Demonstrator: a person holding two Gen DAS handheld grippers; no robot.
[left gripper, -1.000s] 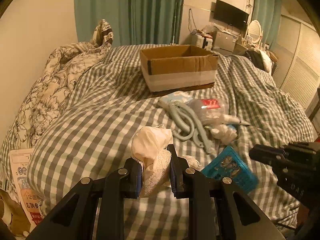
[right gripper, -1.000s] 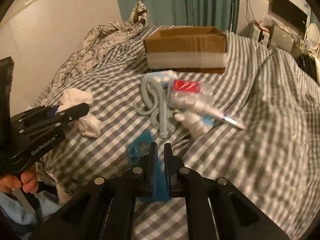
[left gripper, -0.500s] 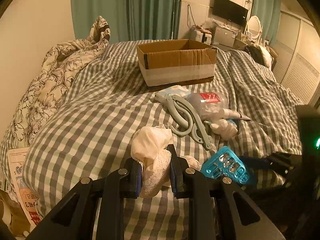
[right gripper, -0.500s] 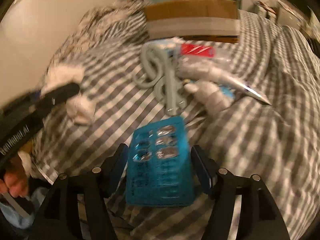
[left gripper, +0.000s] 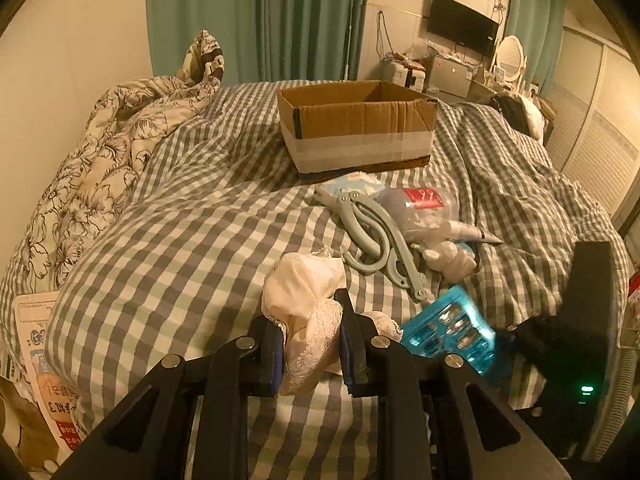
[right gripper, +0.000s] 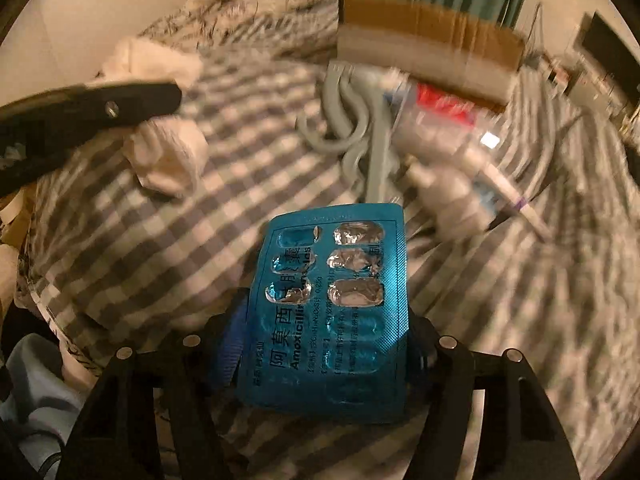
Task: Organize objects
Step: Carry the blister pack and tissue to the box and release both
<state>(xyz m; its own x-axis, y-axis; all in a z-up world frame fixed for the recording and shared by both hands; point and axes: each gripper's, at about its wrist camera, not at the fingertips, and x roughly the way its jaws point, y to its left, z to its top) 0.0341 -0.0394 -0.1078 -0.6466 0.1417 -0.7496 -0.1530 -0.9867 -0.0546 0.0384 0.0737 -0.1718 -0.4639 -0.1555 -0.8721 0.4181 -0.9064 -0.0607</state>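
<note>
A: Gripping what, was the left gripper (left gripper: pixel 308 344)?

B: Its two fingers were closed partway on a bunched cream cloth (left gripper: pixel 306 300), which filled the gap between the pads and rose above them, over the near edge of the checked bedspread (left gripper: pixel 192 240).

A: And the right gripper (right gripper: pixel 320 336)?

B: Its fingers stood wide apart, one at each long edge of a blue pill pack (right gripper: pixel 332 304). The pack lay flat between them; whether the pads pressed on it could not be told. In the left wrist view the pack (left gripper: pixel 452 332) sat just right of the cloth.

A: Other items?

B: Grey scissors (left gripper: pixel 376 240), a clear bag (left gripper: pixel 420 212) and a tube (left gripper: pixel 472 234) lay together mid-bed. An open cardboard box (left gripper: pixel 356 128) stood behind them.
</note>
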